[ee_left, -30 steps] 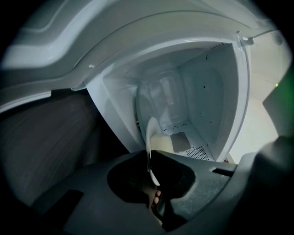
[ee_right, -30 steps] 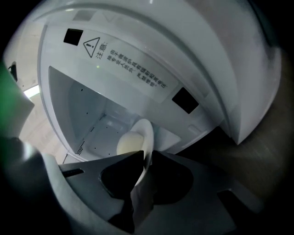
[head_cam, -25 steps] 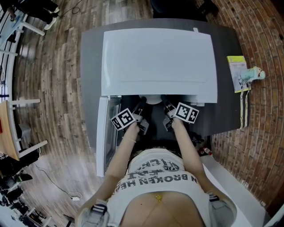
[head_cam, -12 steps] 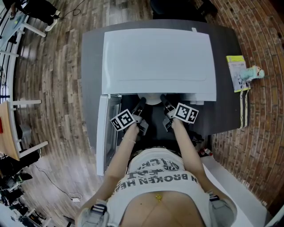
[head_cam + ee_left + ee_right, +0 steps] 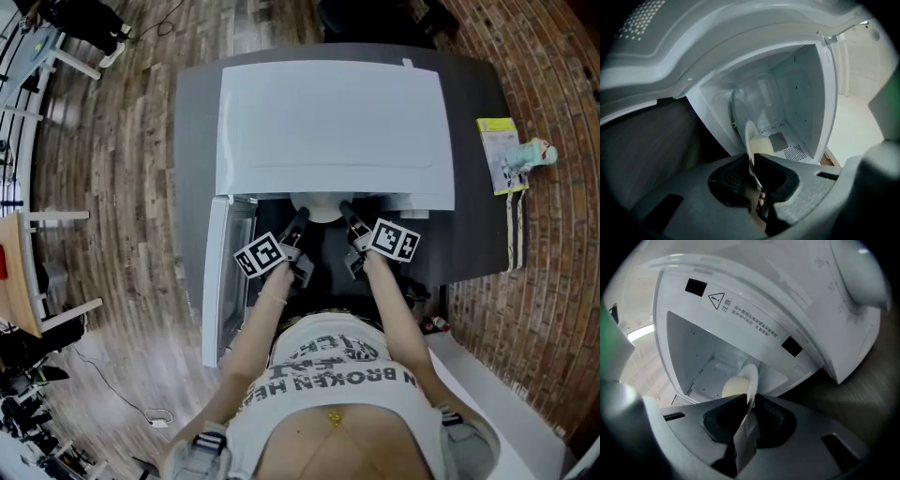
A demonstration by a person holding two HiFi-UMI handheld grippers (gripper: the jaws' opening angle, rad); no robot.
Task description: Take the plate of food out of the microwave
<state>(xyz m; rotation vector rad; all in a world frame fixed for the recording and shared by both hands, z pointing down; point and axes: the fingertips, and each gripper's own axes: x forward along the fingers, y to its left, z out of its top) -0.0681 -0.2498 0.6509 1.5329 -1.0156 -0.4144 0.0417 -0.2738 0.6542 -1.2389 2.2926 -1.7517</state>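
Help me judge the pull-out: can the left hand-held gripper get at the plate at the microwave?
Yes, it seems so: the left hand-held gripper is already shut on the plate by its rim at the mouth of the microwave, and the door hangs open to the side, out of the way.

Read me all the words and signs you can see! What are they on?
"BROKEN HE": on the person's shirt; the other letters there are unclear.
A warning triangle with "注意": on the microwave, on its front frame above the opening; the smaller lines beside them are too small to read.
Yellow packet: its print is too small to read.
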